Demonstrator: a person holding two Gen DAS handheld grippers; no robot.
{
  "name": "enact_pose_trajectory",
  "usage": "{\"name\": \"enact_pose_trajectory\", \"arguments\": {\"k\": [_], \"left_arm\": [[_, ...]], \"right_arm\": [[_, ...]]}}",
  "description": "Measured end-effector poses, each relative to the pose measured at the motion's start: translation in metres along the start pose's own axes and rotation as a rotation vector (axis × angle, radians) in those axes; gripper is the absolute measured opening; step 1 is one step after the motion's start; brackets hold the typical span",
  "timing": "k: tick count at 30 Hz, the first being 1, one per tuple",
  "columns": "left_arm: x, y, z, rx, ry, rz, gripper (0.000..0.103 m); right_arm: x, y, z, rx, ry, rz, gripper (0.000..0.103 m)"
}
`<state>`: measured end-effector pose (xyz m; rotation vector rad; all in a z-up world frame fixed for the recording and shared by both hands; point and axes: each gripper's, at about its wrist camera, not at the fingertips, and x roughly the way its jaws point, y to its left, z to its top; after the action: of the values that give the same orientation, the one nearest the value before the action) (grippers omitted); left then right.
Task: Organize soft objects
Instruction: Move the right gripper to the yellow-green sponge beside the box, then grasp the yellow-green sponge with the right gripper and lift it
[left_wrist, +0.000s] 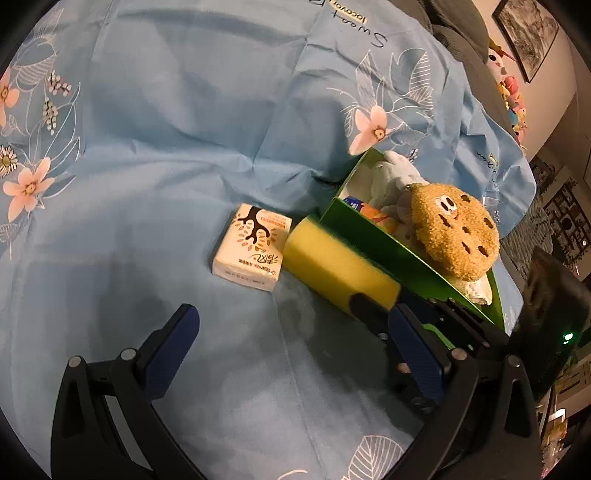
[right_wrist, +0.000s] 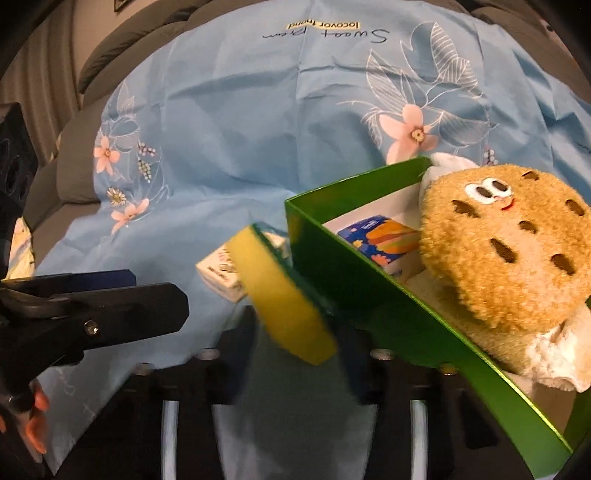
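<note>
Over at the right gripper (right_wrist: 295, 332) first: clamped on the near end of the yellow sponge (right_wrist: 280, 295), green scrub face turned toward the box. Holds it tilted, far end raised, right alongside the outer wall of the green box (right_wrist: 369, 295), just ahead of the fingers and a touch to their right. Blurred down at the fingertips, but plainly pinching foam from both sides, and confirmed from the left wrist view.

Inside the box, ahead and to the right of that grip: a tan cookie plush (right_wrist: 502, 251) with a stitched face, piled on white fluffy stuff (right_wrist: 554, 362), and a small blue-and-orange pack (right_wrist: 380, 240) tucked low by the wall.

Now the left gripper (left_wrist: 295, 343): wide open, blue pads well apart, nothing between them but light blue flowered cloth (left_wrist: 166, 166). Straight ahead of it, beyond the fingertips, a white tissue pack (left_wrist: 253, 247), flat on the cloth and clear of both fingers. Immediately right of that pack, the sponge; touching or just apart, cannot tell. Close beside this tool's right finger, the other gripper's black finger on the foam.
</note>
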<state>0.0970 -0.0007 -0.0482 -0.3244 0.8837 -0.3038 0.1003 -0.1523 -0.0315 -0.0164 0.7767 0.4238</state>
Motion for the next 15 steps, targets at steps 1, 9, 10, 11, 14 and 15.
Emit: {"name": "enact_pose_trajectory", "arguments": {"k": [1,9,10,11,14,15], "left_arm": [[0.0,0.0,0.0,-0.002,0.003,-0.003,0.102],[-0.004,-0.011,-0.005,0.027,0.023,-0.063,0.102],[-0.005,-0.015,-0.007,0.039,0.029,-0.071,0.102],[-0.004,-0.018,-0.008,0.049,0.036,-0.079,0.102],[-0.001,-0.031,-0.016,0.089,0.056,-0.094,0.102],[0.001,-0.035,-0.018,0.099,0.061,-0.095,0.102]], "right_arm": [[-0.002,-0.003,0.0,0.023,0.003,0.028,0.035],[-0.036,-0.05,-0.036,0.436,0.098,0.359,0.034],[-0.038,-0.056,-0.042,0.495,0.128,0.405,0.034],[-0.041,-0.064,-0.051,0.564,0.164,0.426,0.034],[-0.046,-0.082,-0.07,0.694,0.228,0.407,0.037],[-0.047,-0.086,-0.074,0.711,0.237,0.373,0.041]]}}
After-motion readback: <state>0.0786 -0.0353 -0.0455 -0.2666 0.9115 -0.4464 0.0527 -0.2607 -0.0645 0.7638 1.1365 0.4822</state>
